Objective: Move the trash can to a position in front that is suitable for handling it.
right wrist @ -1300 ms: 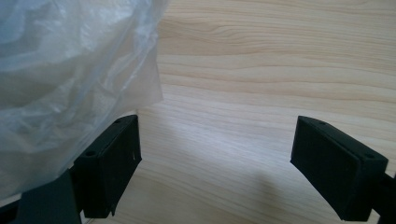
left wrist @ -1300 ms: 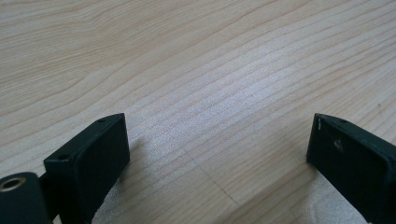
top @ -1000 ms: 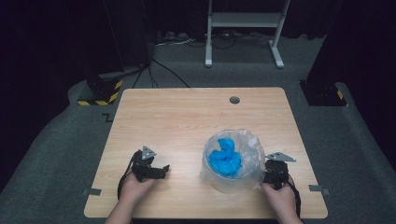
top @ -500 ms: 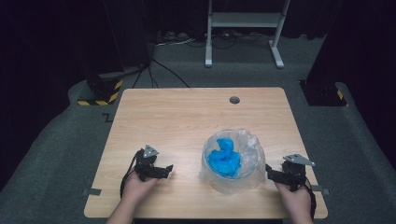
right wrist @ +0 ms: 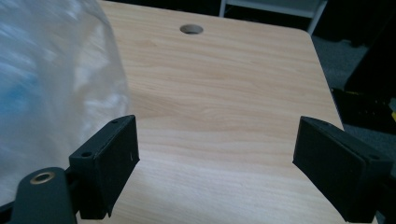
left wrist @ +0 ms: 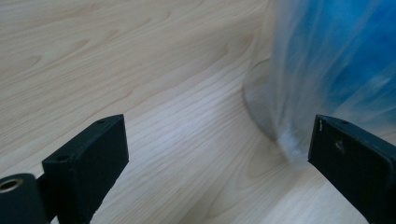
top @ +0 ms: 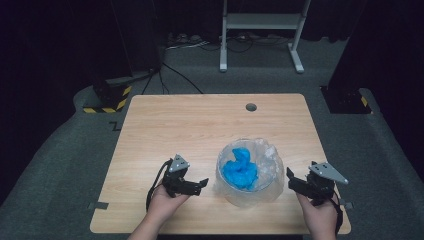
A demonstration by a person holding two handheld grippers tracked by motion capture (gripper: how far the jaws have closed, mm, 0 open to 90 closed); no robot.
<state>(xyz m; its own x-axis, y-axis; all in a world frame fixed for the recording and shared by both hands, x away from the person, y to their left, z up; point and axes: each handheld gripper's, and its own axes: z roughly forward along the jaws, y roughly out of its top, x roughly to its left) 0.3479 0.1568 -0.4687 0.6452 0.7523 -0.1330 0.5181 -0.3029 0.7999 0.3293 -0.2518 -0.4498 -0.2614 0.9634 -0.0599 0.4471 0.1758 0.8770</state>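
Note:
A clear plastic bag (top: 264, 169) stands on the wooden table (top: 200, 130), with something bright blue (top: 240, 170) bunched inside it. My left gripper (top: 202, 184) rests on the table just left of the bag, open, its jaws wide apart with the bag's wall (left wrist: 299, 84) close to the right jaw. Right of the bag my right gripper (top: 291, 180) is open too, nothing between its jaws, and the bag (right wrist: 51, 88) shows blurred at its left. Neither gripper touches the bag as far as I can tell.
A round cable hole (top: 251, 107) sits near the table's far edge. Beyond the table stand a white metal frame (top: 260, 30) and cables (top: 175, 75) on grey floor. A yellow-black striped base (top: 107, 100) lies at the far left.
My right gripper has pulled away from the bag's right side, moving right and towards the table's edge. The left gripper has shifted slightly toward the bag.

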